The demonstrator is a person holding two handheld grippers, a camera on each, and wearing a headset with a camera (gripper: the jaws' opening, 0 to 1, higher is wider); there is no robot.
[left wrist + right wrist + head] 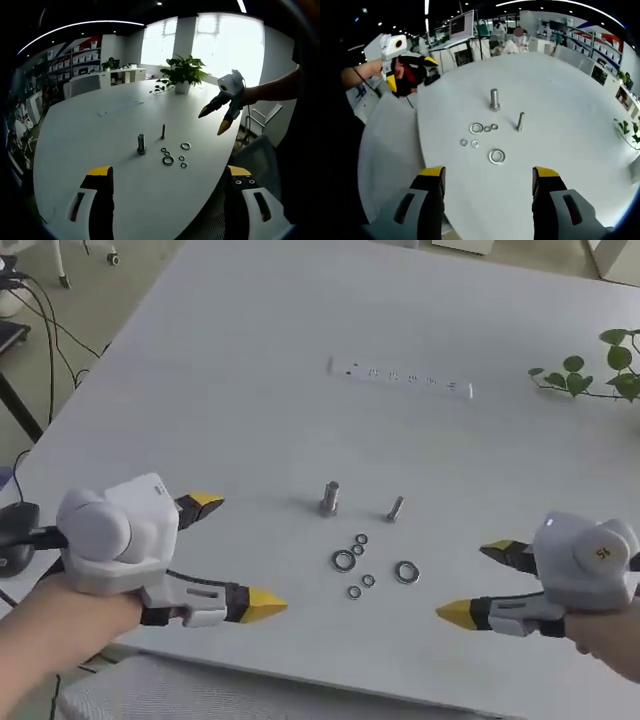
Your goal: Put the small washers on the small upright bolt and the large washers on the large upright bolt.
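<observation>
Left gripper [235,553]: held over the near left part of the white tabletop [250,390], with its yellow-tipped fingers [100,172] spread wide and nothing between them. Right gripper [476,580]: held over the near right part, fingers [546,172] likewise spread wide and empty. Both grippers point inward toward the work and are well apart from it. Large bolt [330,498]: upright on its head near the middle of the tabletop. Small bolt [395,508]: standing to the right of the large one, near it but not touching. Six washers lie flat on the tabletop in a loose cluster on the person's side of the two bolts. The two large washers [344,560] lie at the left and right of the cluster. Of the four small washers [368,580], two lie close together nearest the bolts and two nearer the person, between the large ones. A white power strip [400,377] lies farther back beyond the bolts. Leaves of a green plant [600,370] show at the far right edge.
</observation>
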